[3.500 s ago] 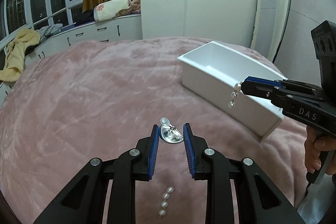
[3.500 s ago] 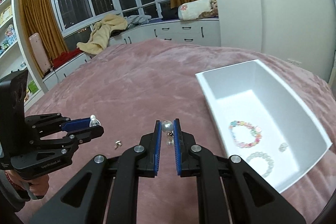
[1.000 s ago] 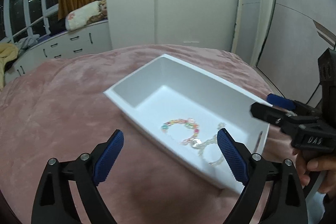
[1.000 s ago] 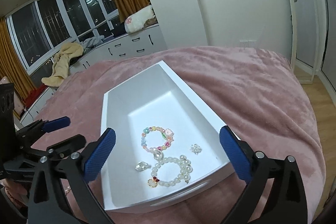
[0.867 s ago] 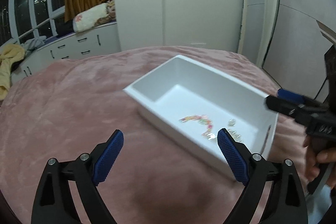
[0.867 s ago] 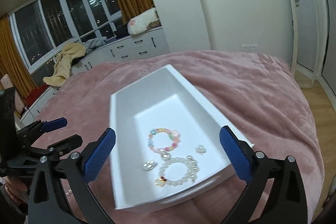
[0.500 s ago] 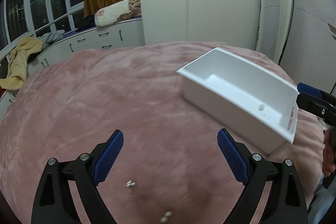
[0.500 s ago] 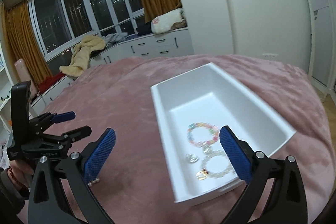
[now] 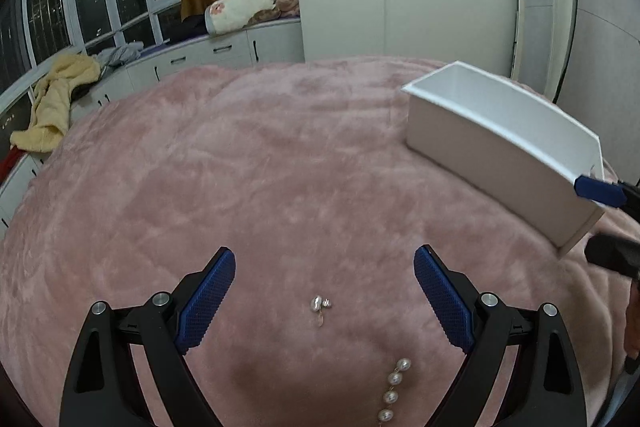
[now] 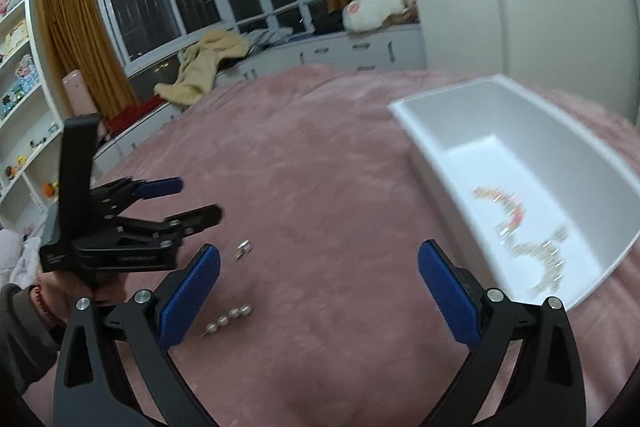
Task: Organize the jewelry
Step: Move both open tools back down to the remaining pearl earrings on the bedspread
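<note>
My left gripper [image 9: 324, 295] is open wide and empty above the pink blanket; it also shows in the right wrist view [image 10: 200, 201]. A small pearl earring [image 9: 320, 305] lies between its fingers, and a string of pearls [image 9: 394, 389] lies nearer me. My right gripper [image 10: 320, 291] is open and empty; one blue fingertip [image 9: 598, 190] shows at the right edge of the left view. In the right wrist view the earring [image 10: 244, 249] and the pearl string [image 10: 230, 317] lie left of centre. The white box [image 10: 424, 155] holds bracelets [image 10: 532, 235], blurred.
The pink blanket [image 9: 240, 167] covers the bed. The white box [image 9: 492, 143] stands at the right. White cabinets with clothes [image 9: 56, 99] and a pillow [image 9: 240, 11] line the windows behind. Shelves [image 10: 20, 87] stand at the far left.
Both grippers dropped their jewelry into the box, opened, and swung back left. The earring and pearl string on the blanket have come into view under my left gripper.
</note>
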Action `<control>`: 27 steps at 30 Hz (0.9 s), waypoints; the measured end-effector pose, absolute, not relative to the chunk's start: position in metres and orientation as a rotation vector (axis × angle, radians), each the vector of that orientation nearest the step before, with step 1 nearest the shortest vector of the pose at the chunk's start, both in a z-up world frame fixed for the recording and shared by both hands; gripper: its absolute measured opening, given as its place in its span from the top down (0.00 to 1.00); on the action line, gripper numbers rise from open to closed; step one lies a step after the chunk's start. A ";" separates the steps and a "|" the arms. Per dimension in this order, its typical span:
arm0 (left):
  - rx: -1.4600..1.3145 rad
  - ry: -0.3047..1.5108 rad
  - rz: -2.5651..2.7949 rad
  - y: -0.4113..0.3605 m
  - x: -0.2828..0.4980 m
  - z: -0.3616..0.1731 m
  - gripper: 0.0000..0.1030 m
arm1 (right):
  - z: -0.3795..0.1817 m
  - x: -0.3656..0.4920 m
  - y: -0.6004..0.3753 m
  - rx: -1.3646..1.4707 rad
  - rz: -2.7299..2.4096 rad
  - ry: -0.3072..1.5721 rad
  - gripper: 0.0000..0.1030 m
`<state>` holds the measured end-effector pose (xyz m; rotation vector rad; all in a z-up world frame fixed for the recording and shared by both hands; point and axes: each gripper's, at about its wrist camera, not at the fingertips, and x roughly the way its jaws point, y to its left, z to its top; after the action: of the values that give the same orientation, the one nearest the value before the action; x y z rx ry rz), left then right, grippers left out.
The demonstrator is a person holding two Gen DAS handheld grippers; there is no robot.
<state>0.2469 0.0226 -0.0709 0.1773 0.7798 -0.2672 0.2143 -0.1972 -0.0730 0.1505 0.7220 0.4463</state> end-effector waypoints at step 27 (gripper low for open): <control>0.208 0.931 -0.330 0.029 0.264 -0.168 0.74 | -0.174 0.226 -0.099 0.051 0.641 0.954 0.38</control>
<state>0.2642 0.0287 -0.1680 0.2076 0.9309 -0.3295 0.2258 -0.0989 -0.1739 0.0514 0.9543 0.6415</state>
